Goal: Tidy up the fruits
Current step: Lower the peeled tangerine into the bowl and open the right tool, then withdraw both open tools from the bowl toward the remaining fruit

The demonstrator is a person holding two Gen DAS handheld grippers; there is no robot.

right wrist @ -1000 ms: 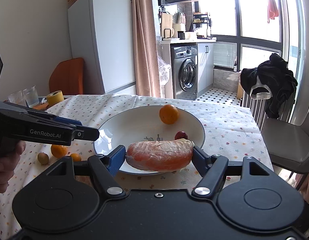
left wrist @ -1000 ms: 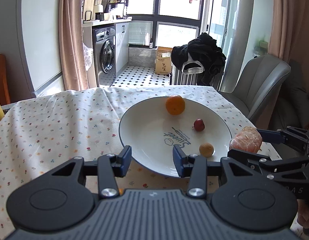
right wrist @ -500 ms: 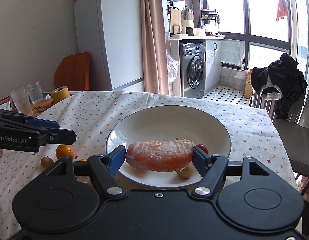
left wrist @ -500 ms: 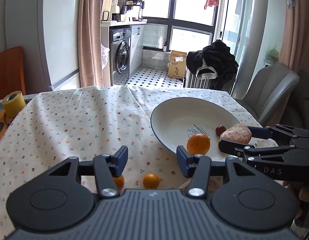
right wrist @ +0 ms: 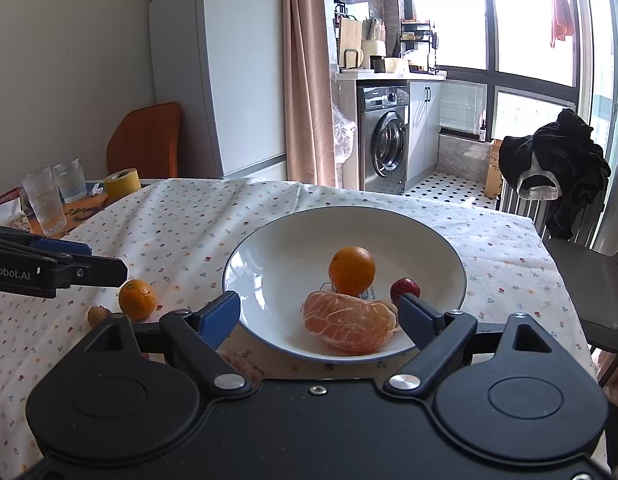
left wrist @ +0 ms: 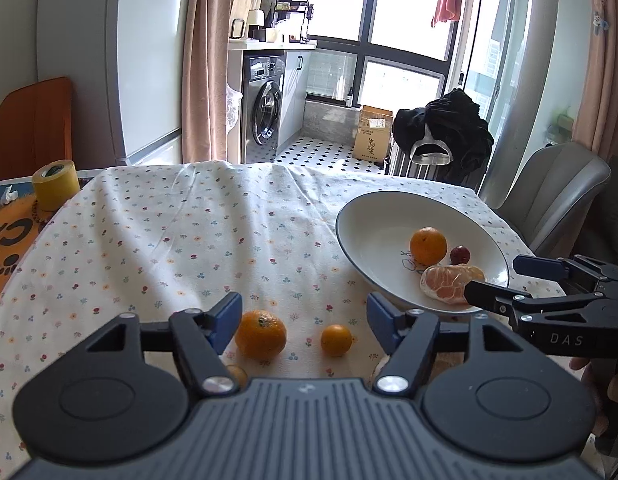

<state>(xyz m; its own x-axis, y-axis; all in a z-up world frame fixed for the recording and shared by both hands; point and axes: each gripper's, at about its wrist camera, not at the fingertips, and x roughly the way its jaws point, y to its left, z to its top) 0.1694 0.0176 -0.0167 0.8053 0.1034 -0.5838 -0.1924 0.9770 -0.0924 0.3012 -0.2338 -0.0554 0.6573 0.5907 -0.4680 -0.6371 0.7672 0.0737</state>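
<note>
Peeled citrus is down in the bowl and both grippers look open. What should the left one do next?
Probably ease the left gripper forward and close on the larger orange. It lies on the tablecloth between the open jaws, outside the bowl, where the peeled citrus already rests, released by the right gripper.

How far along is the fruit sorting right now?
Done: the plate holds an orange, a small red fruit and the peeled citrus. In hand: nothing; right gripper and left gripper are open. Left: a tangerine and a small orange fruit on the tablecloth.
</note>
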